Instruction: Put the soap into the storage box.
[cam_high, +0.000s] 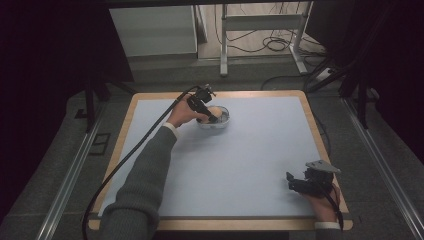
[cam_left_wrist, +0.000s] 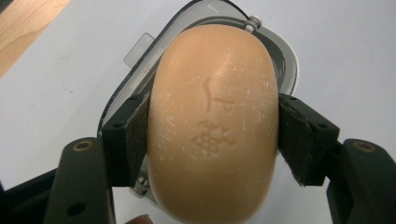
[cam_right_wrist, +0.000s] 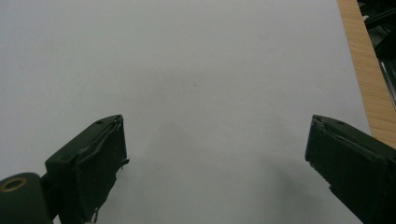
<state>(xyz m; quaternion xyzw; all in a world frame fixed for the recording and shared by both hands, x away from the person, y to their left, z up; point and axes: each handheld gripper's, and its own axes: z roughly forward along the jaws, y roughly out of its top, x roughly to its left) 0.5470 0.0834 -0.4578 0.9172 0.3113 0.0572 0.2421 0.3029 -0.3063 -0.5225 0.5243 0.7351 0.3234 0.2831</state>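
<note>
Clamped between left gripper (cam_left_wrist: 214, 140) pads: peach soap bar (cam_left_wrist: 214, 126), over clear dish (cam_high: 214, 121). Spread wide, holding nothing, right gripper (cam_right_wrist: 215, 158) above pale mat (cam_right_wrist: 187, 70).

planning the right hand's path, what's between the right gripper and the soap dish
Nothing: in the high view only bare blue mat lies between the right gripper and the soap dish.
</note>
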